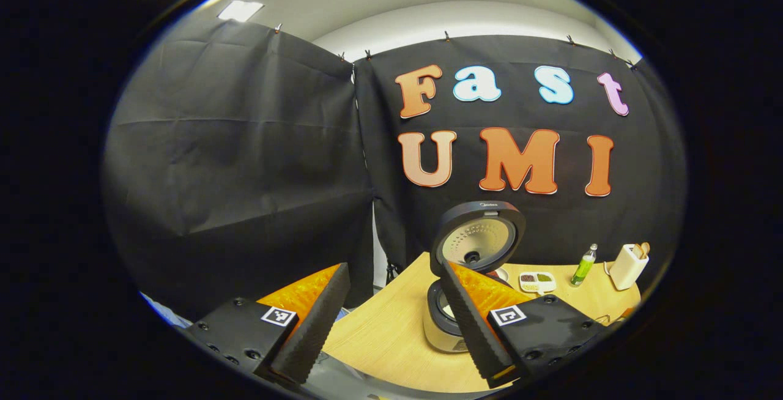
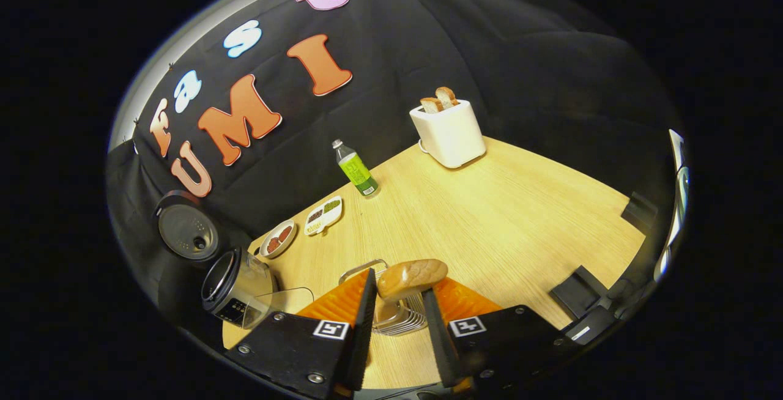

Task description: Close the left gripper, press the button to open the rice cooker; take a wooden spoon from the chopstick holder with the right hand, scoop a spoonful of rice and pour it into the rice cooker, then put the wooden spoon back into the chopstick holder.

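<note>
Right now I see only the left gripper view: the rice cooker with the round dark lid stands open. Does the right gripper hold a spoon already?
Observer: Yes. The right gripper grips a brown wooden spoon, oval bowl forward.
Operator: What lies under it?
Observer: Something of shiny metal wire on the light wooden table; I cannot tell what.
Operator: Anything beside the cooker?
Observer: A clear container stands close beside the rice cooker.

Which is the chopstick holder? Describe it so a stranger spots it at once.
Start at the wooden table's far edge, by the black cloth wall. Right of the green bottle stands the chopstick holder: the one white, boxy container, with wooden pieces poking from its top.
</note>
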Demonstrator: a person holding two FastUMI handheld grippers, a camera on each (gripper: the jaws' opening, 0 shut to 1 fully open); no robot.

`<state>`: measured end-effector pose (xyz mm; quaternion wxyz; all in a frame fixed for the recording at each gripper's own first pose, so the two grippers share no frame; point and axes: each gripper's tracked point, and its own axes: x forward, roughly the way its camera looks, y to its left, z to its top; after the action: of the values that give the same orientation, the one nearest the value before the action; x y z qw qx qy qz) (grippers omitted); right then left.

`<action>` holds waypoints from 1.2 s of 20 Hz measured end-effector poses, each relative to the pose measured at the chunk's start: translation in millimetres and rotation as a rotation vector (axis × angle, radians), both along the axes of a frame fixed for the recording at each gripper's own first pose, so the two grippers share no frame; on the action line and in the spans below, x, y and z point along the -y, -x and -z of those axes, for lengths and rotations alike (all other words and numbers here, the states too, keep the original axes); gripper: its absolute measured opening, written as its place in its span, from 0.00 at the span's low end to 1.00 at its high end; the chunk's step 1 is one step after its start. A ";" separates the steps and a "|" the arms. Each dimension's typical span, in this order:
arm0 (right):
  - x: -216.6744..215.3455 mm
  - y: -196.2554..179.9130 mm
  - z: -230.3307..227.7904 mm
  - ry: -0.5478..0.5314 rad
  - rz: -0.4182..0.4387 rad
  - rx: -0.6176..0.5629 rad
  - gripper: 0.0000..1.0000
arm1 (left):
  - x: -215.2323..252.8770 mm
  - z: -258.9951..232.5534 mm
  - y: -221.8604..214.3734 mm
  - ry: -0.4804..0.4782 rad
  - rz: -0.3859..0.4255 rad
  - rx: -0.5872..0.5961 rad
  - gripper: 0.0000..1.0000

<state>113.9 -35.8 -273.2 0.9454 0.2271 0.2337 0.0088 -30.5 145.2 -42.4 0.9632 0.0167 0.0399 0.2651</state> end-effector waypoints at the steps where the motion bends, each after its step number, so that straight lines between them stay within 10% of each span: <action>1: -1.1 -2.3 -0.9 -0.011 -0.005 0.000 0.32 | 0.9 1.7 -1.2 -0.002 -0.002 -0.006 0.98; 8: -24.9 -16.6 -18.1 -0.003 -0.069 0.011 0.12 | 7.0 0.5 -5.4 -0.001 -0.004 -0.003 0.98; 24: -108.9 25.6 -147.8 0.218 -0.189 0.265 0.11 | -18.9 -18.1 -33.2 -0.059 0.106 0.045 1.00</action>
<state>88.3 73.2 -125.4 0.9818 0.0975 0.1271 0.1019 2.7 164.1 -24.4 0.9757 0.0414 0.0095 0.2149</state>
